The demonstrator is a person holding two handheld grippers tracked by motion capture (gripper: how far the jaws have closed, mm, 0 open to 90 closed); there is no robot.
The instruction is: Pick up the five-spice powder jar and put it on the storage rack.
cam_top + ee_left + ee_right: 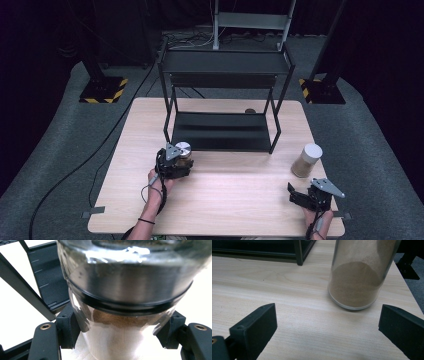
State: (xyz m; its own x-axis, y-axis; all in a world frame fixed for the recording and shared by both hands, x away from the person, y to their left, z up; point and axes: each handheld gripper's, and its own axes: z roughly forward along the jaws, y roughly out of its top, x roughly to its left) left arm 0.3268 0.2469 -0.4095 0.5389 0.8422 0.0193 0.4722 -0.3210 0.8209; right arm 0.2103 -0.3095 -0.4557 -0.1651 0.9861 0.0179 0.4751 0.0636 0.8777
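Brown powder in clamped jar [125, 322] shows close-up.

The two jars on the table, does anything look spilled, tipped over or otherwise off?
Nothing stands out. The left gripper is clamped on the silver-lidded jar; the white-lidded jar stands upright ahead of the open right gripper. No powder shows on the table.

We saw bare desk [235, 187] between the two tools. The black rack [220, 132] blocked passage at twelve o'clock, and a tall jar [306, 160] stood at three o'clock, near the desk's edge.
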